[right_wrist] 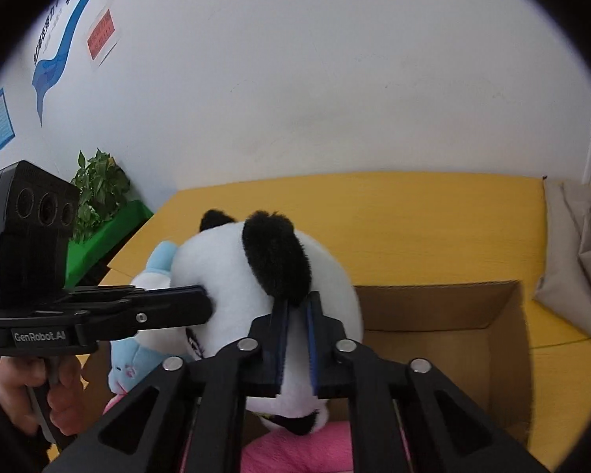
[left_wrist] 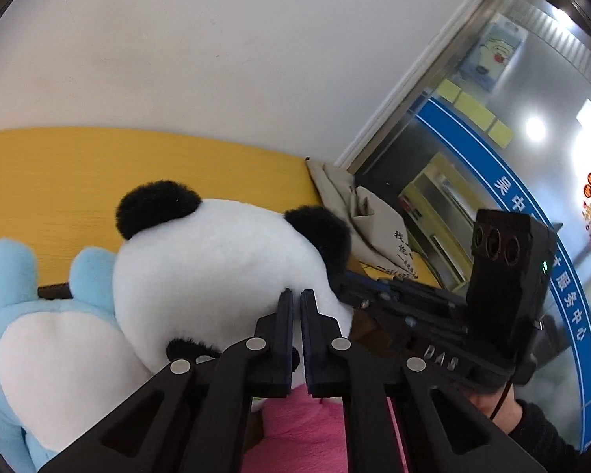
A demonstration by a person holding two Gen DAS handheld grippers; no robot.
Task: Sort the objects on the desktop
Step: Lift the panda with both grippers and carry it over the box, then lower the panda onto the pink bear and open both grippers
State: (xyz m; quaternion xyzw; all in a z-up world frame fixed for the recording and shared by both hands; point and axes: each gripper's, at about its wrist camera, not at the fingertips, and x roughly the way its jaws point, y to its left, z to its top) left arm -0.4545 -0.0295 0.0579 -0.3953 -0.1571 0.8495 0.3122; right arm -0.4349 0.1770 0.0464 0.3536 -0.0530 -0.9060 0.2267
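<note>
A yellow desktop (right_wrist: 413, 220) runs back to a plain white wall, and an open cardboard box (right_wrist: 445, 315) stands on it. The panda plush (right_wrist: 232, 276) sits over the box's left part, upright, beside a blue plush (left_wrist: 39, 315) and above a pink plush (right_wrist: 295, 453). Both tools have it: the left gripper (left_wrist: 296, 295) nips a fold of white fur at the head, its fingers nearly pressed together, and the right gripper (right_wrist: 297, 303) pinches just under the black ear (fur bunches between the pads). The step looks like placing the panda into the box. Next would be lowering it until it rests, then spreading both pairs of fingers without dragging fur along.
</note>
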